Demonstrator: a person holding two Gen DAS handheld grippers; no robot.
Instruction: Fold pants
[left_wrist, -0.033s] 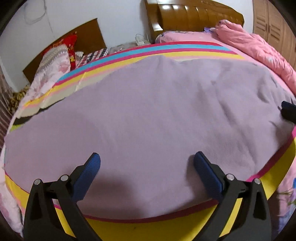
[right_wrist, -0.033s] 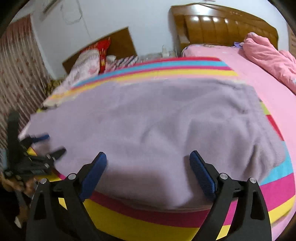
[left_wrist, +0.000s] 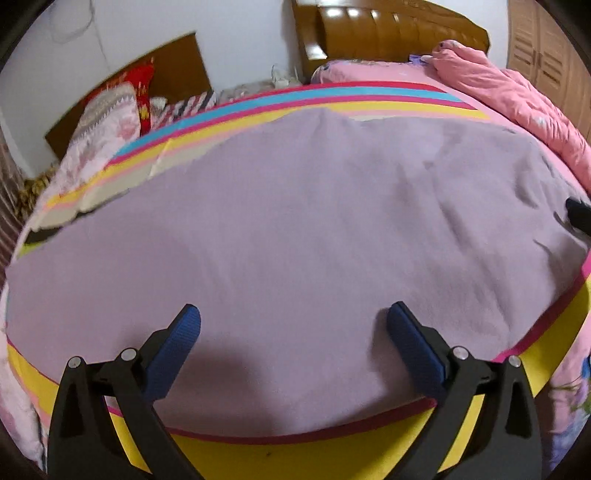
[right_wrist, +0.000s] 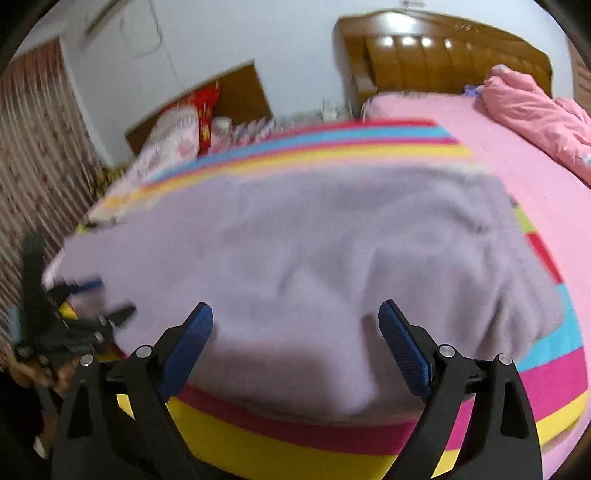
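The left gripper (left_wrist: 293, 312) is being held with its jaws wide apart, nothing between the blue pads (left_wrist: 173, 354), just above the near edge of the pants (left_wrist: 295, 221). The right gripper (right_wrist: 294, 310) is likewise being held spread and empty over the same near edge, further toward the cloth's right end, where a thicker, rounded fold is being shown.

What has changed cannot be read from these views. Judged from how things lie, no cloth is being gripped by either tool, so a fold is probably being left in place and a new hold is being looked for.

The pants are being shown as a broad lilac sheet, mostly flat with a few creases, spread across the striped sheet (left_wrist: 332, 454) of the bed.

Both grippers are being pointed forward and slightly down. In the blurred right view, the left gripper is being carried low at the cloth's left end by a hand (right_wrist: 33, 369). A pink quilt (left_wrist: 517, 99) is being left bunched well apart.
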